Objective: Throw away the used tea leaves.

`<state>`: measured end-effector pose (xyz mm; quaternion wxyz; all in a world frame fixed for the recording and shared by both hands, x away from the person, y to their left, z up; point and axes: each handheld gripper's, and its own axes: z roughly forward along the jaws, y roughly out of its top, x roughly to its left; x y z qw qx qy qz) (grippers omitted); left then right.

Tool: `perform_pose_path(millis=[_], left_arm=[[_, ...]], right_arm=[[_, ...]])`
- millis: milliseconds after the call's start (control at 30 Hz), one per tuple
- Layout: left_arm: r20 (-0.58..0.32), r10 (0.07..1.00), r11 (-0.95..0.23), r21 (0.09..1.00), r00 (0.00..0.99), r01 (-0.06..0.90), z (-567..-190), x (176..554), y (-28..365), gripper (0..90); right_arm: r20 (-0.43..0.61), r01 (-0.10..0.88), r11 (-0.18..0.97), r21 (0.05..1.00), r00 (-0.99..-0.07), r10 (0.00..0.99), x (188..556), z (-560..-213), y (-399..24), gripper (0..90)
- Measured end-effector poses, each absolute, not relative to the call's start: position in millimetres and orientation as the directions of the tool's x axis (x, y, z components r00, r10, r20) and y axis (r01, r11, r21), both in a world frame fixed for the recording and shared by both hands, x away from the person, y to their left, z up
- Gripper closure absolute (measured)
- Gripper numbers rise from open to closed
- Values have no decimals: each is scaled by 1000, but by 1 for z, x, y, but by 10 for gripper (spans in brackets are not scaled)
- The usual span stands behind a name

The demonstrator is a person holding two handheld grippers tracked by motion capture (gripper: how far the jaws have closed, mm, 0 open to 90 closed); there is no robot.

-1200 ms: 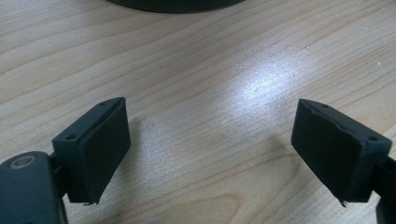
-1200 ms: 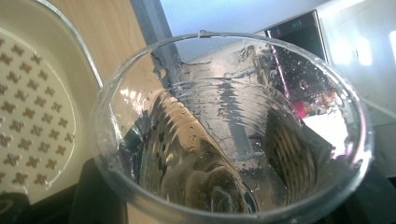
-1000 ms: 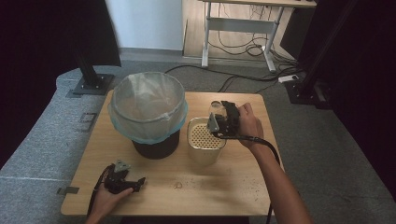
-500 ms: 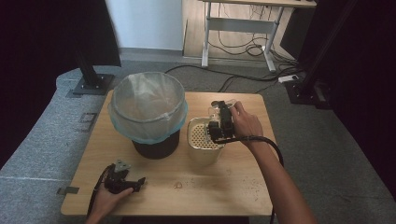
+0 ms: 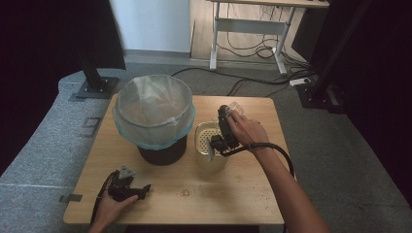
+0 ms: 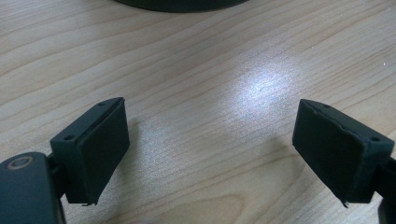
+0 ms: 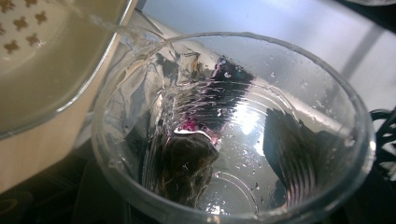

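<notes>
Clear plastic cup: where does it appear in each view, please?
High view: clear cup in the right tongs, beside the cream strainer pot.
Left gripper view: wooden table between the open left tongs.
Right gripper view: clear cup at centre, mouth toward camera.
Shared landmark: the cream strainer pot.

Wooden table [image 5: 252, 189] bears a bag-lined bin [image 5: 154, 121], a cream strainer container [image 5: 210, 145] and left hand-held gripper [image 5: 127, 187]

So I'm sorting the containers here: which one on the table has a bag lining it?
The black bin at the left, with a translucent bag folded over its rim. The cream strainer container and the clear cup have none.
</notes>
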<state>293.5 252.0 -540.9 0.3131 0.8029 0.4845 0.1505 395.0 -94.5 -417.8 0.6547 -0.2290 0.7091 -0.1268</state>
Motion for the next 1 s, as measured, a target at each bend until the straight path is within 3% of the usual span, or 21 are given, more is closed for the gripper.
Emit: perform_pose_path(millis=[133, 633, 700, 733, 800, 900, 1000], left_arm=[[-60, 873, -335, 647, 484, 685, -541, 293, 252, 106], [-55, 875, -336, 646, 481, 685, -541, 294, 252, 99], [-54, 875, -337, 644, 481, 686, -541, 294, 252, 97], [-54, 875, -338, 644, 482, 686, -541, 294, 252, 97], [-56, 874, -337, 644, 482, 686, -541, 294, 252, 97], [-58, 876, -334, 645, 479, 688, -541, 295, 252, 97], [-56, 874, -339, 640, 482, 689, -541, 294, 252, 97]], right_arm=[[-894, -150, 887, -437, -31, -446, 396, -412, -93, 397], [-870, -129, 863, -488, -14, -493, 398, -418, -93, 397], [-840, -147, 834, -532, -29, -541, 396, -426, -88, 397], [-786, -155, 777, -610, -5, -618, 393, -433, -86, 398], [-728, -143, 718, -681, 34, -684, 391, -434, -83, 402], [-768, -95, 762, -640, 47, -639, 397, -426, -80, 406], [-696, -123, 687, -716, 52, -716, 396, -436, -74, 406]])
